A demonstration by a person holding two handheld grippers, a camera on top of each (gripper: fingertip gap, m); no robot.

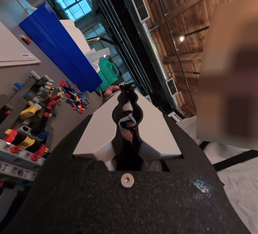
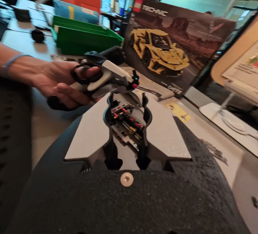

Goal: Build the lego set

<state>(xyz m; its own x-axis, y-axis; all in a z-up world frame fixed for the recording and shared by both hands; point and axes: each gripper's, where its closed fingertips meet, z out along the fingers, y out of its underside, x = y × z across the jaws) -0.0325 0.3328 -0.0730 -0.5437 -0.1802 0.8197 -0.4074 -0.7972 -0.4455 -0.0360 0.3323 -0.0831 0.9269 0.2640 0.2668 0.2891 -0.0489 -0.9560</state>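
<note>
Left gripper carries a small piece, right gripper waits empty over the build.

Left wrist view: left gripper (image 1: pixel 127 91) clenched on a small black lego piece (image 1: pixel 129 87) at its tips; loose lego parts (image 1: pixel 75 97) lie left on the grey tabletop (image 1: pixel 65 115), blue bin (image 1: pixel 60 45) beyond. Right wrist view: right gripper (image 2: pixel 127 97) released, the lego chassis (image 2: pixel 125 121) between its fingers below; set box (image 2: pixel 174 48) ahead. Next, I judge, comes seating that piece.

the grey table (image 1: pixel 65 118) carries loose lego pieces (image 1: pixel 75 98) (small, mixed colours), a blue bin (image 1: pixel 60 48).
</note>
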